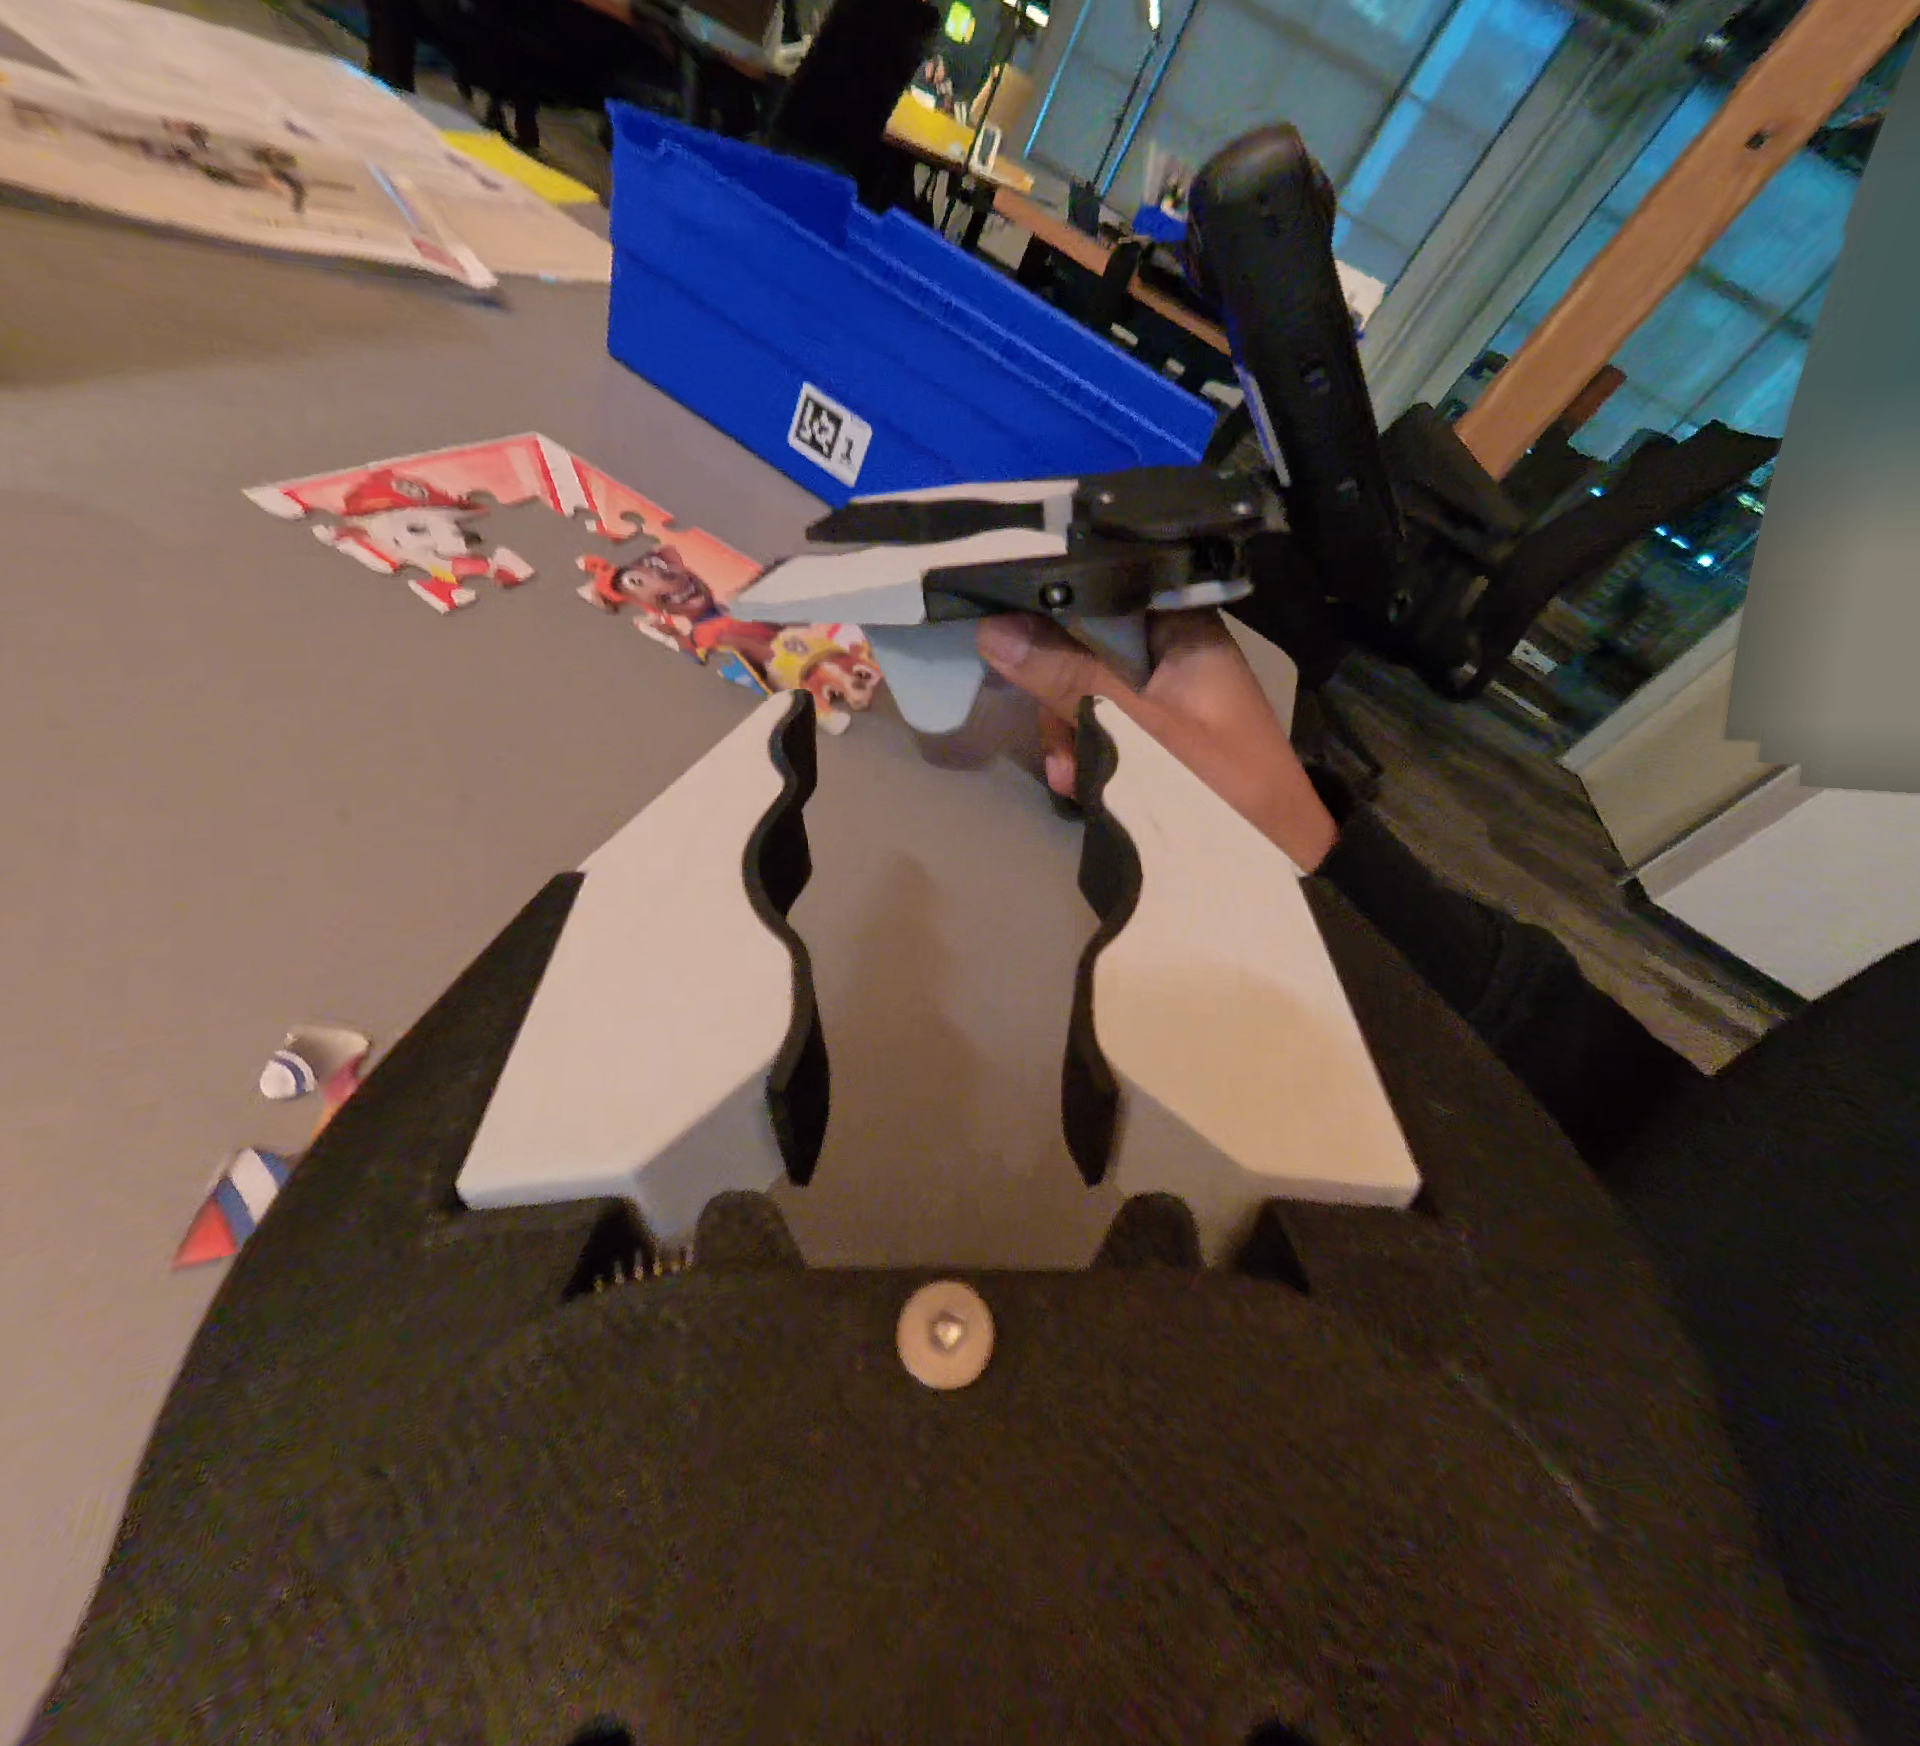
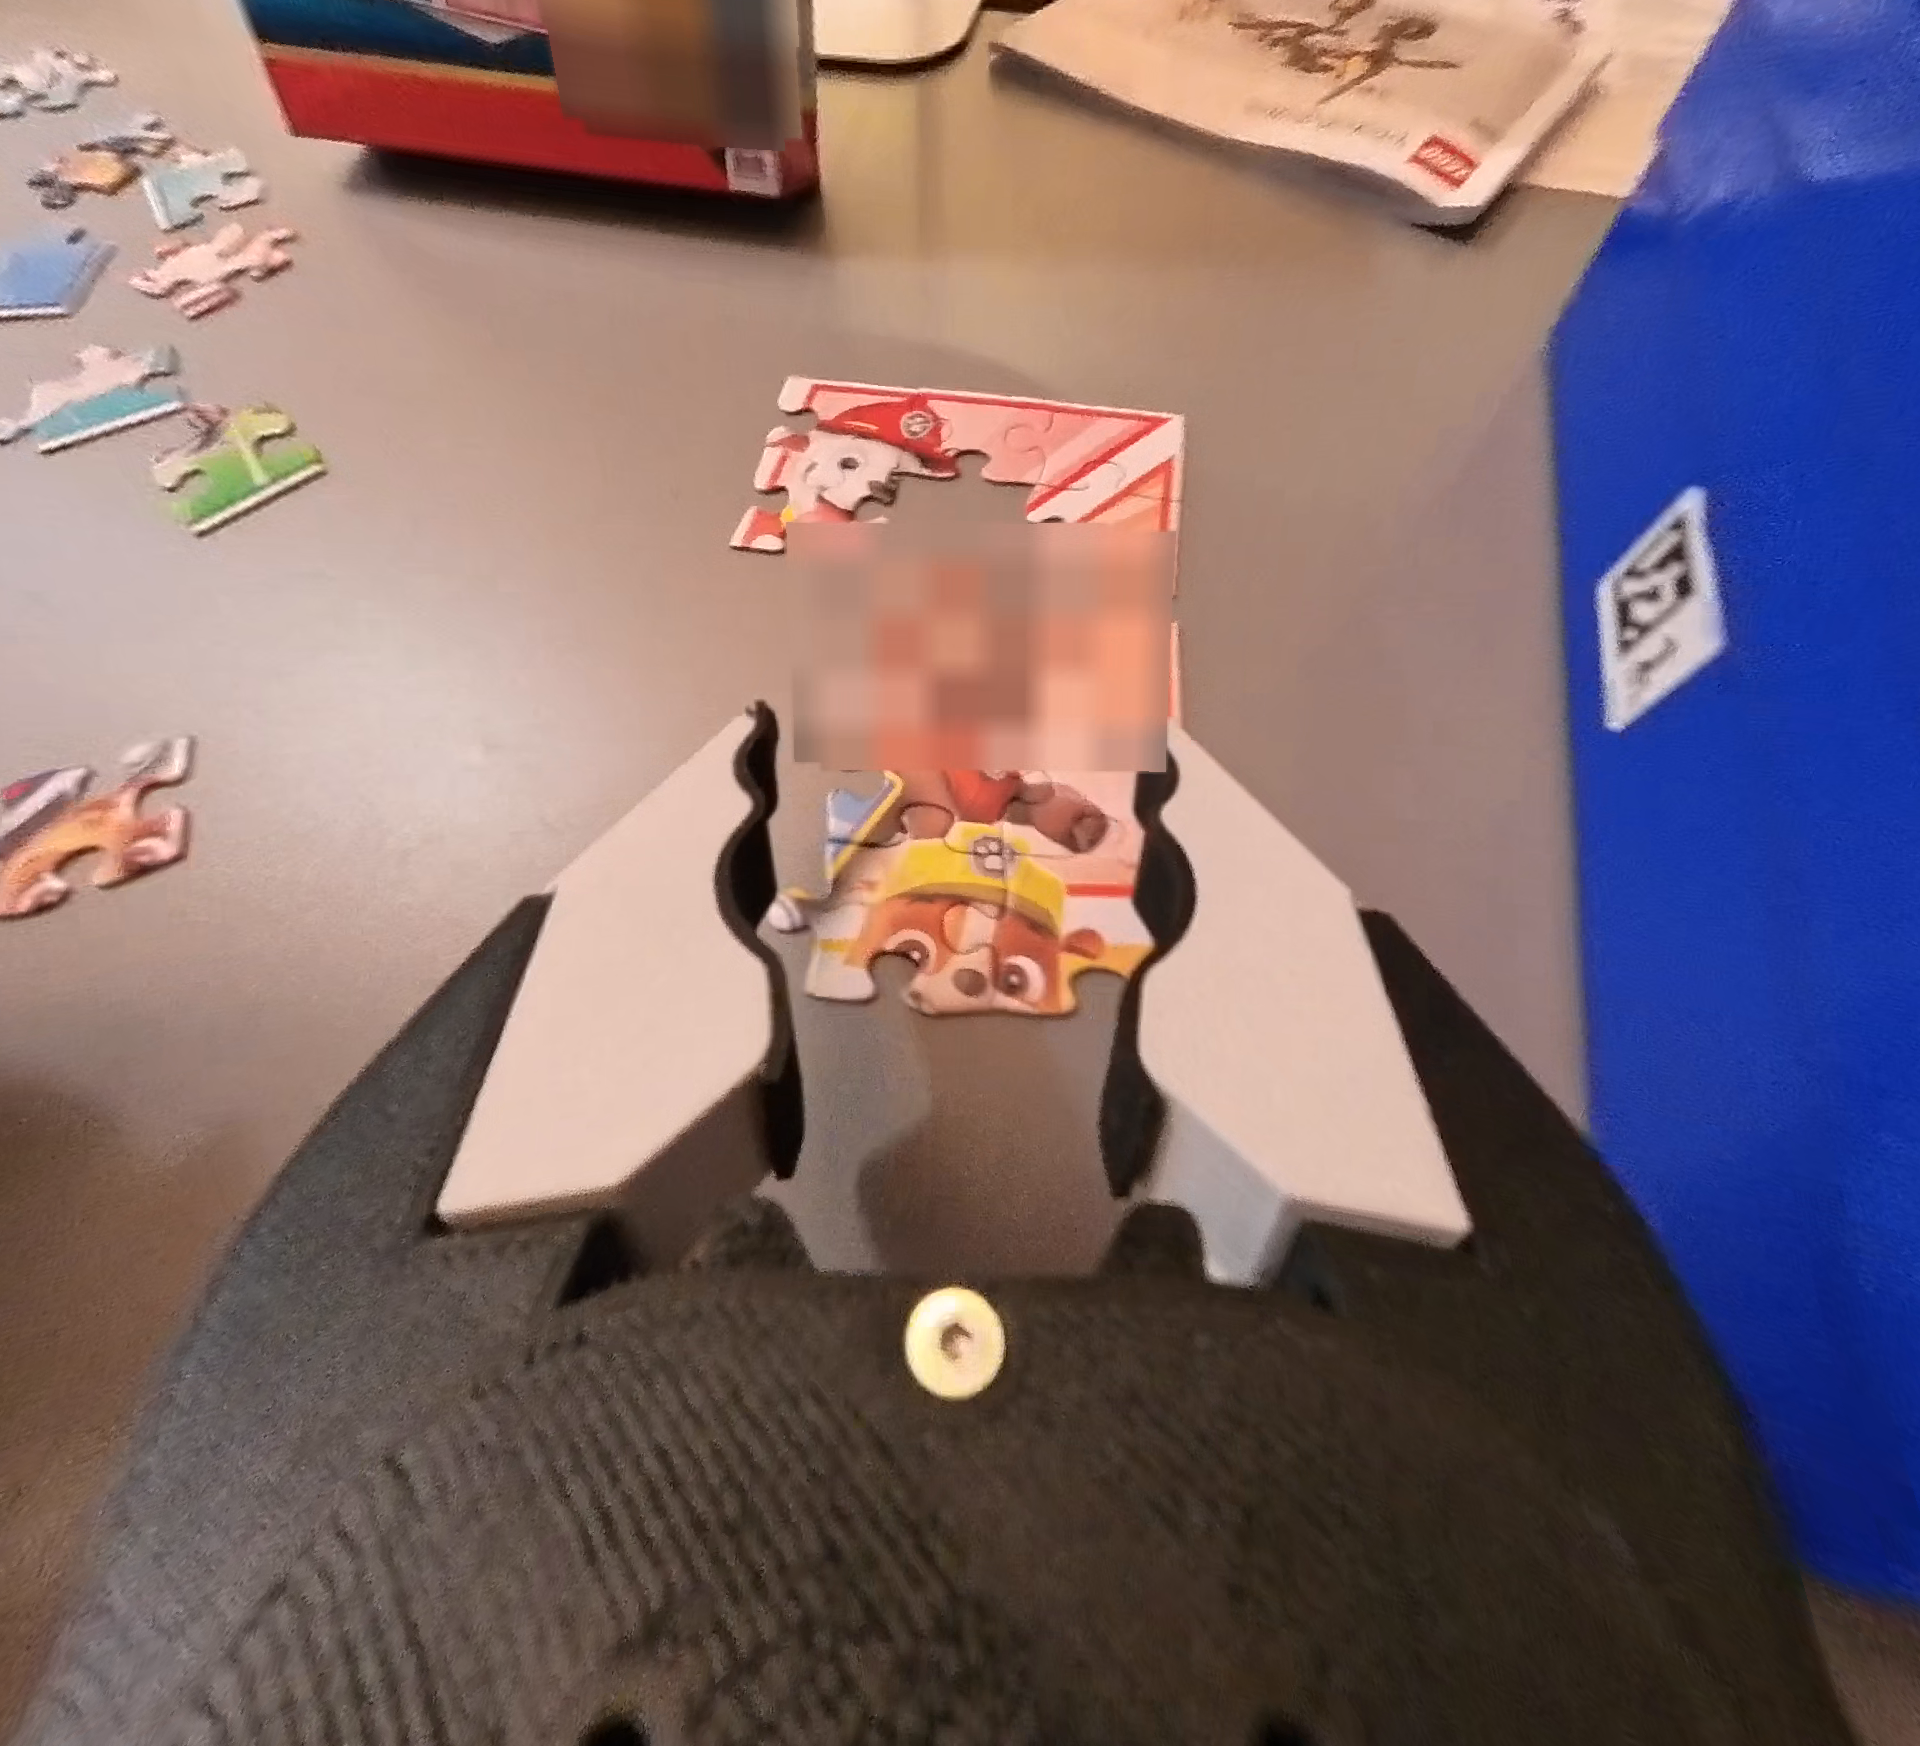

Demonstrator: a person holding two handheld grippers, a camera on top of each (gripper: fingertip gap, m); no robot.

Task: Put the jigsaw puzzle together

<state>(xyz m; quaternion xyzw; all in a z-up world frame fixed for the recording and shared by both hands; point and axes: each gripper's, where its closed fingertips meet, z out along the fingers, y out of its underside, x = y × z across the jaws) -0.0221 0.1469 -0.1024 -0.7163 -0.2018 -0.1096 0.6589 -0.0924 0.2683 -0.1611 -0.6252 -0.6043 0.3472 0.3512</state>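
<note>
Both my grippers are spread with nothing between the pads. The left gripper (image 1: 940,740) hangs over bare grey table (image 1: 312,813). Under the right gripper (image 2: 961,751), framed between its fingers, lies the part-built puzzle (image 2: 987,875), joined along one edge but gapped in its middle. Off to its left, loose pieces (image 2: 244,470) lie unplaced; close on its right stands the blue bin (image 2: 1766,761); beyond, the puzzle box (image 2: 416,34).
</note>
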